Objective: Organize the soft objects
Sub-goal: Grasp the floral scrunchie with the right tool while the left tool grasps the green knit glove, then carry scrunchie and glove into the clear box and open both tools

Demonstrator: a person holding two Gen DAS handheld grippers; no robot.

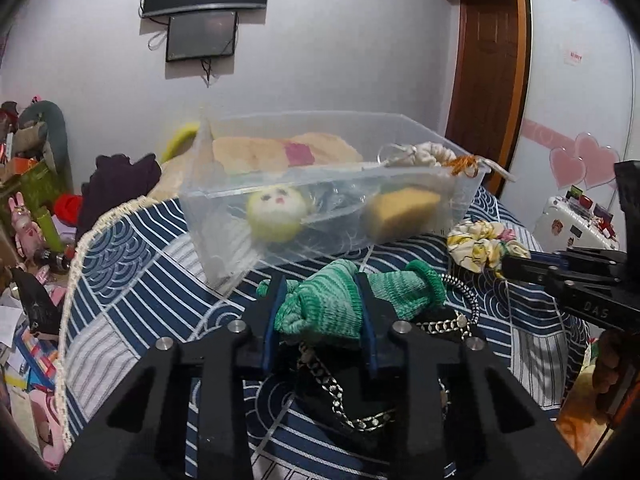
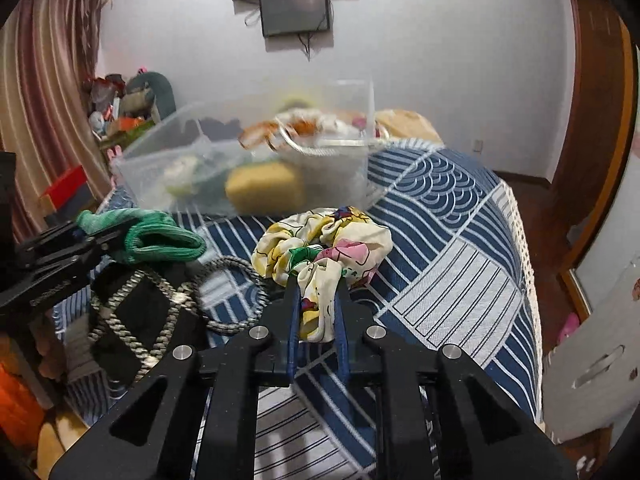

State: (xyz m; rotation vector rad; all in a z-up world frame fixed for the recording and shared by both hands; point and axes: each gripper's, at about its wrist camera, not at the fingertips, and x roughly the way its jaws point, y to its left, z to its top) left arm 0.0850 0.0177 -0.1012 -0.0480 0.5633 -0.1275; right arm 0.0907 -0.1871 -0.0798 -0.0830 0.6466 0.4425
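Note:
My left gripper (image 1: 322, 300) is shut on a green knit glove (image 1: 340, 300), just in front of a clear plastic bin (image 1: 440, 136). The glove also shows in the right wrist view (image 2: 156, 236). My right gripper (image 2: 318, 292) is shut on a floral scrunchie (image 2: 324, 240), which also shows in the left wrist view (image 1: 484, 246). The bin (image 2: 160, 152) holds a yellow round plush face (image 1: 276, 212), a yellow sponge (image 1: 404, 210) and other soft items. A black pouch with a chain (image 1: 360, 392) lies under the glove.
Everything rests on a bed with a navy and white patterned cover (image 2: 440, 280). A braided cord loop (image 2: 236, 300) lies beside the pouch. Dark clothes (image 1: 116, 184) are piled at the bed's far left. Clutter fills the floor at left (image 1: 28, 240).

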